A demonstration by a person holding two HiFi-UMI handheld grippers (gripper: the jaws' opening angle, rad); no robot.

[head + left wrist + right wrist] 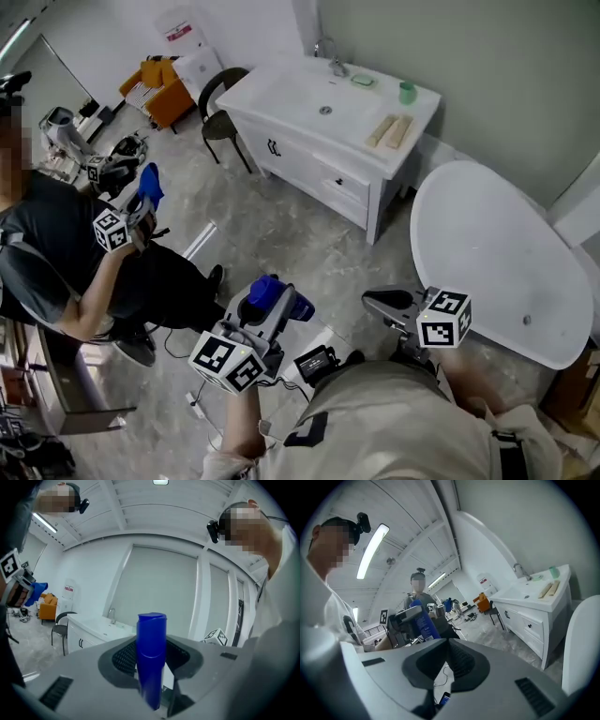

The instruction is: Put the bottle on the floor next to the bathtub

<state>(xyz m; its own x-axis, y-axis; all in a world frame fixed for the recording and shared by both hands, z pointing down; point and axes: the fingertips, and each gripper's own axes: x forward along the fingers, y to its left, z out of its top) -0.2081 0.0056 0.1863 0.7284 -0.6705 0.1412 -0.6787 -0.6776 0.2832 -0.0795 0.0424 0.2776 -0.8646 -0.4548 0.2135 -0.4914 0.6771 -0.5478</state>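
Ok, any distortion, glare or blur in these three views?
Both gripper views are fisheye, with dark corners and bowed lines; in the left gripper view the blue bottle looms large but sharp; the right gripper view has a glaring ceiling light; the head view is evenly lit, with soft shadows.

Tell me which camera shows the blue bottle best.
The left gripper view: the blue bottle stands large and centred, clamped in the left gripper. The head view shows its upper part from above, past the gripper; the right gripper view shows it small and far off.
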